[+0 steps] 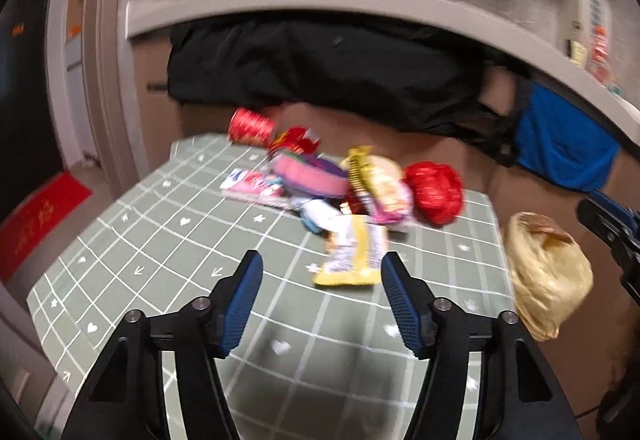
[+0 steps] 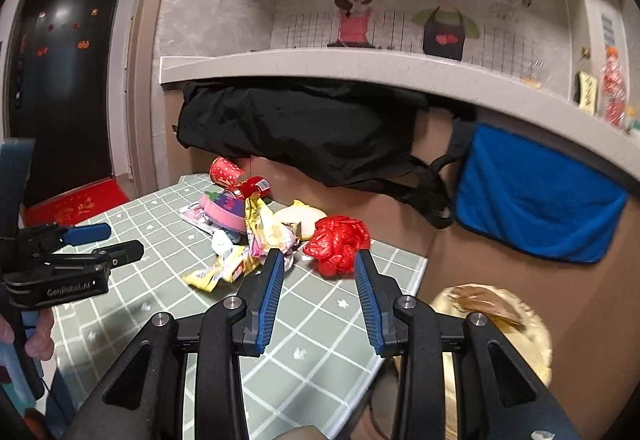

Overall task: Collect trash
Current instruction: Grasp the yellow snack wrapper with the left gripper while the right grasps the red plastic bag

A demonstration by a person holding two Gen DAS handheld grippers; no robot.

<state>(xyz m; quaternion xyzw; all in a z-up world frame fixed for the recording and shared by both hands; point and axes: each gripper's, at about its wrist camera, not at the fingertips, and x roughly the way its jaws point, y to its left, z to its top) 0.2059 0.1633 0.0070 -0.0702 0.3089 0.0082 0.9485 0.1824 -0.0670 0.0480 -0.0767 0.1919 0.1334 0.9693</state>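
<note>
A heap of trash lies on a green checked tablecloth (image 1: 168, 240): a yellow wrapper (image 1: 352, 260), a crumpled red bag (image 1: 436, 192), a pink and purple pack (image 1: 312, 176), a red paper cup (image 1: 250, 126). My left gripper (image 1: 322, 268) is open and empty, just short of the yellow wrapper. My right gripper (image 2: 319, 260) is open and empty, its fingertips level with the red bag (image 2: 338, 244). The left gripper (image 2: 108, 240) shows at the left edge of the right wrist view, and the yellow wrapper (image 2: 220, 270) lies between the two.
A yellowish plastic bag (image 1: 548, 276) with its mouth open hangs off the table's right side; it also shows in the right wrist view (image 2: 500, 320). Behind the table are a black bag (image 1: 320, 68), a blue cloth (image 1: 560, 144) and a grey shelf (image 2: 360, 68).
</note>
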